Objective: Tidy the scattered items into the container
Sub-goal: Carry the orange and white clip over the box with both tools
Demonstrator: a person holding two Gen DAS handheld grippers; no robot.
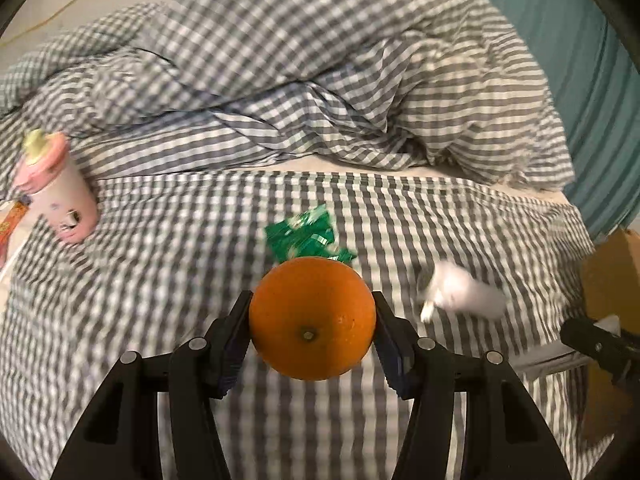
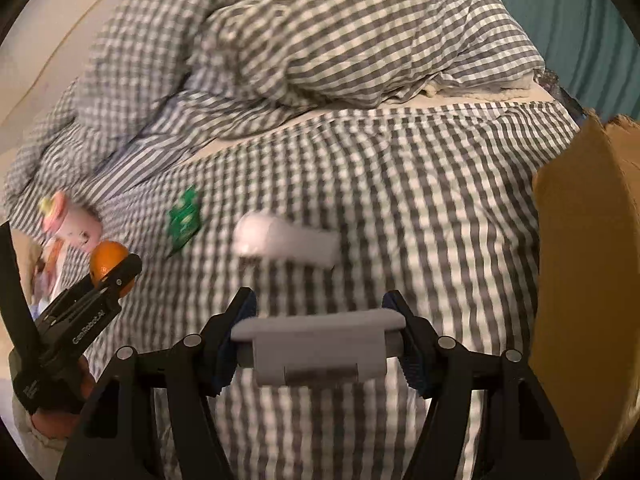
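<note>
My left gripper is shut on an orange and holds it above the checked bed sheet; the orange also shows in the right wrist view. My right gripper is shut on a grey-white flat object. A green wrapper lies just beyond the orange, and shows in the right wrist view. A white tube-like item lies to the right, blurred, also in the right wrist view. A pink and white cup lies at the left. A cardboard box stands at the bed's right edge.
A crumpled checked duvet is piled across the back of the bed. An orange-printed packet lies at the far left by the cup. A teal curtain hangs behind on the right.
</note>
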